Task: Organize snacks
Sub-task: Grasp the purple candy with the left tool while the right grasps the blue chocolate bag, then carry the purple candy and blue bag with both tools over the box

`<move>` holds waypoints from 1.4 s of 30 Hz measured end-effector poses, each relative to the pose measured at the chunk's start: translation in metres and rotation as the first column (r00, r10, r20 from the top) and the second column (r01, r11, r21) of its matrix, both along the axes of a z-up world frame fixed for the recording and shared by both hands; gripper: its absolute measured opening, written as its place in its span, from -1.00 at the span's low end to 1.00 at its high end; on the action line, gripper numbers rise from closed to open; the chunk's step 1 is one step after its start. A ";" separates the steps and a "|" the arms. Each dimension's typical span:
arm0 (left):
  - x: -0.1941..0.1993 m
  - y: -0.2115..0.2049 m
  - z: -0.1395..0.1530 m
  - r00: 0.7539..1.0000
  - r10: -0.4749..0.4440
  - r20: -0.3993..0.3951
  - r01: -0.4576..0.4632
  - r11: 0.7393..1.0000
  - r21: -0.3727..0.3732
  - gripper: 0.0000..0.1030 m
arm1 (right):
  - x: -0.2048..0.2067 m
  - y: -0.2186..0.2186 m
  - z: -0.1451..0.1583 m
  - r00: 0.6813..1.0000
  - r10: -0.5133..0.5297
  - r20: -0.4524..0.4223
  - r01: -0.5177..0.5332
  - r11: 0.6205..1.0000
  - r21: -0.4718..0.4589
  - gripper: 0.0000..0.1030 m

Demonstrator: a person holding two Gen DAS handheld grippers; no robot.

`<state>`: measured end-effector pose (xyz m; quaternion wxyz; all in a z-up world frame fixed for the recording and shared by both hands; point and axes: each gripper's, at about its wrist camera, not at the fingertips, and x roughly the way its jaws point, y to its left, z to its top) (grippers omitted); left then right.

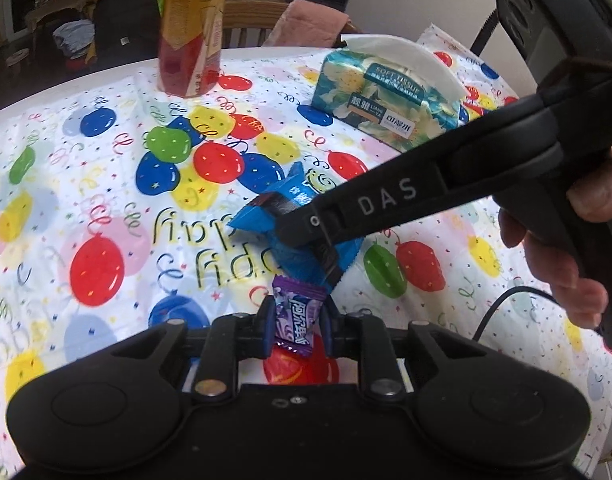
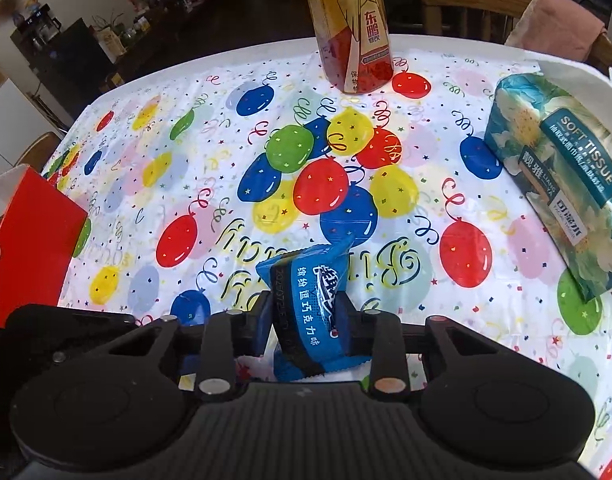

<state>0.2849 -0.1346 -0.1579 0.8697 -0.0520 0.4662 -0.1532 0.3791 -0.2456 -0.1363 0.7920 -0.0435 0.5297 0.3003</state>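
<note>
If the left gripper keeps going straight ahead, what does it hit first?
Most likely the right gripper with its blue snack packet, directly ahead of the purple candy it holds, though depth is unclear.

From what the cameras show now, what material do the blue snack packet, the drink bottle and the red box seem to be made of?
Blue snack packet: probably plastic film, glossy, with crinkles and a serrated end seal. Drink bottle: likely clear plastic under a printed shrink label; amber liquid shows through near the top. Red box: seems to be matte cardboard, with flat faces and sharp folded edges.
</note>
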 end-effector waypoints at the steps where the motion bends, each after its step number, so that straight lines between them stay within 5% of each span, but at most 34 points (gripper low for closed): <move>1: -0.003 0.002 0.001 1.000 0.007 0.001 -0.007 1.000 -0.005 -0.62 | -0.002 0.000 0.001 1.000 0.000 0.007 0.000 1.000 -0.007 -0.40; 23: -0.067 0.066 0.061 0.990 0.140 0.030 -0.140 0.990 -0.013 -0.63 | -0.100 0.014 0.069 0.997 0.011 0.073 -0.012 1.000 0.009 -0.42; 42: -0.132 0.185 0.108 0.975 0.220 0.039 -0.220 0.975 -0.005 -0.63 | -0.178 0.120 0.126 0.988 0.049 0.146 -0.057 0.997 0.057 -0.42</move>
